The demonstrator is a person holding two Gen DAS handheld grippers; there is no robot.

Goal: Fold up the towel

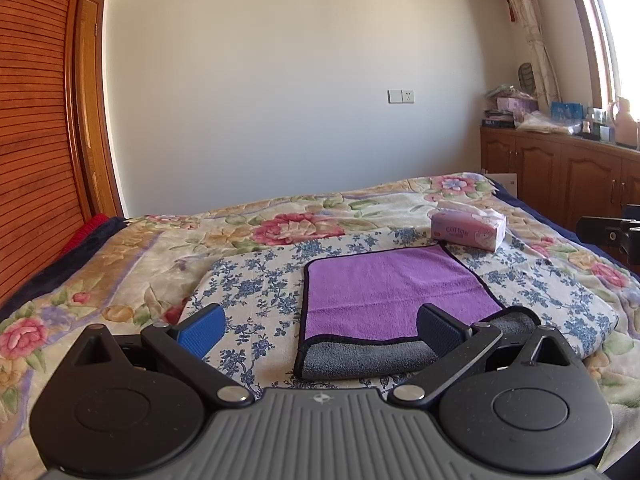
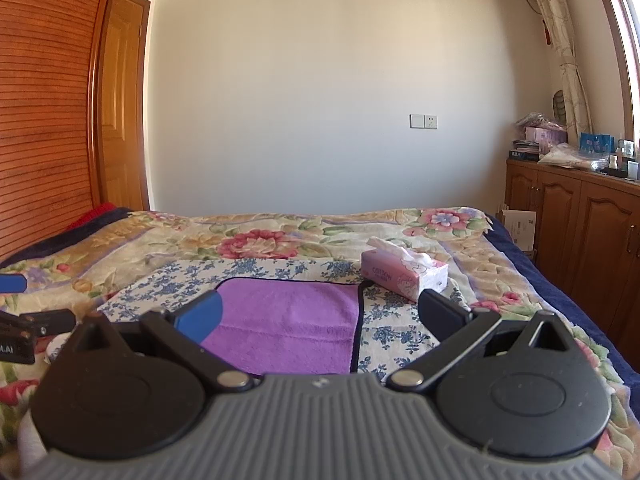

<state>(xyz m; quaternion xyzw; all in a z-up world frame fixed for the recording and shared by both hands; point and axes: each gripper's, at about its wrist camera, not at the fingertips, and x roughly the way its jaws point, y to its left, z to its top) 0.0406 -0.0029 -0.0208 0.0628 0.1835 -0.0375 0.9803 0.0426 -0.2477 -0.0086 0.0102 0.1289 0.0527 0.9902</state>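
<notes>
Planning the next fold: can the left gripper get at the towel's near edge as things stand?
Probably yes. The left gripper hangs open just short of the towel, nothing lies between, and the tissue box sits beyond the far corner.

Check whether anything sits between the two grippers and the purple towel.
Nothing visible does. The purple towel with dark trim lies flat just ahead of both open grippers; the pink tissue pack sits beyond its far right corner, apart from it.

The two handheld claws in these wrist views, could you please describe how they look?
The left claw and right claw look alike: a ribbed grey body with a small central emblem, two round black discs, black link arms on silver pivots. On each, the left finger pad is bright textured blue; the other looks dark. No cables, hands or sleeves show.
</notes>
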